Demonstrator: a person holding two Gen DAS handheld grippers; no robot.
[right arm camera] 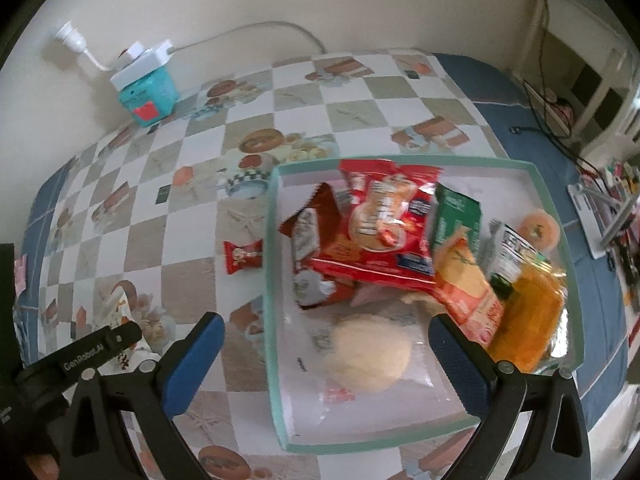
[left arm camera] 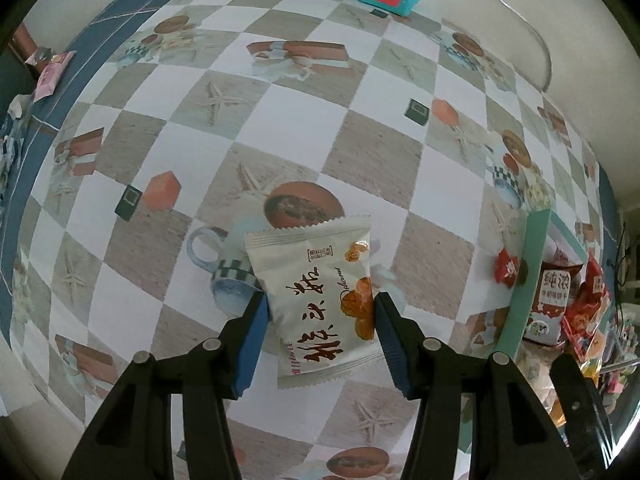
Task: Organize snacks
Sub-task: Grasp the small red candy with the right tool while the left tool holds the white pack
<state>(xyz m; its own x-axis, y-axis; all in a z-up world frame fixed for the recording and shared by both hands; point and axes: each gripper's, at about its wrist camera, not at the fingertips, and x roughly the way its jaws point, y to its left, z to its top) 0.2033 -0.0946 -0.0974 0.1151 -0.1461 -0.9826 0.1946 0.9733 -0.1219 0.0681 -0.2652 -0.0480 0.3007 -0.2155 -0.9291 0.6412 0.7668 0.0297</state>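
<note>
We see the left gripper (left arm camera: 318, 312) clamped on a white snack packet (left arm camera: 320, 304), blue pads pressing both side edges, packet held above the checkered tablecloth (left arm camera: 384, 152). Right gripper (right arm camera: 326, 344) hangs wide apart, grasping nothing, over the teal-rimmed box (right arm camera: 276, 320) piled with snack bags. A small red candy packet (right arm camera: 242, 256) lies on the cloth just beside the box's left wall. Teal toy box (right arm camera: 146, 98) near wall.
</note>
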